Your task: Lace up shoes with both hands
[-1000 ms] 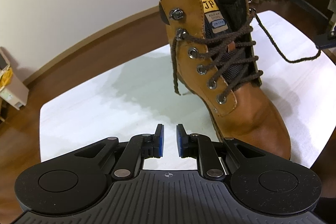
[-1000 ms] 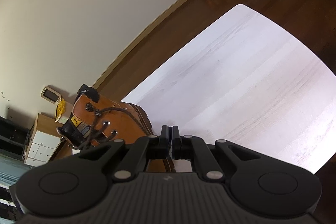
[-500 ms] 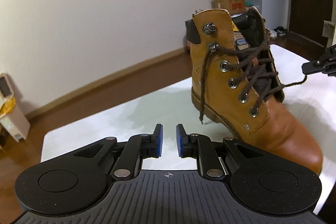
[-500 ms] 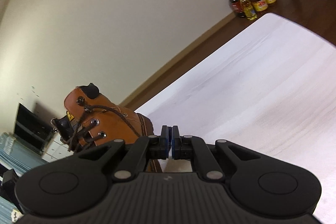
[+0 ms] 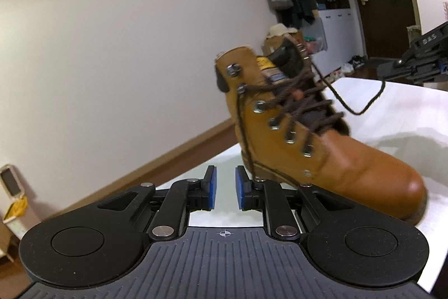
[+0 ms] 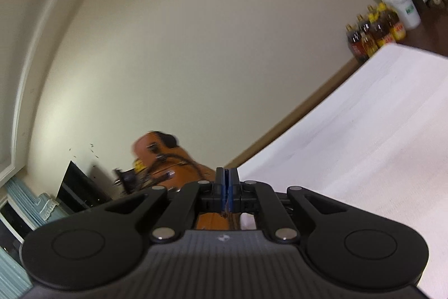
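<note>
Left wrist view: left tongs [image 5: 225, 188] empty, blue pads apart and opening wider than a second ago, nothing between them. Boot [image 5: 302, 136] stands on the white desk [image 5: 406, 114] just ahead and right of the tongs; it looms larger and lower than a second ago, so this hand has come down and in toward it. Near lace end [image 5: 243, 131] hangs loose from the second hook down, its tip dangling just beyond the right pad. That reads as an approach to pick up this free end. Top hook still unlaced. Far right, the right tongs [image 5: 420, 66] are level with the boot collar, the other lace [image 5: 352, 100] running to them in a slack loop. Tongs point slightly downward, close over the desk.

Right wrist view: right tongs [image 6: 226, 187] pressed together, pinching a frayed brown lace end [image 6: 225, 212] that shows just behind the pads. Boot [image 6: 168, 159] is blurred, ahead and left of the tongs; the view has tilted up toward the wall since a second ago. Probably the lace is being carried slack, not pulled taut, but the blur makes that hard to confirm. Tongs are nearly level, rolled a little.
</note>
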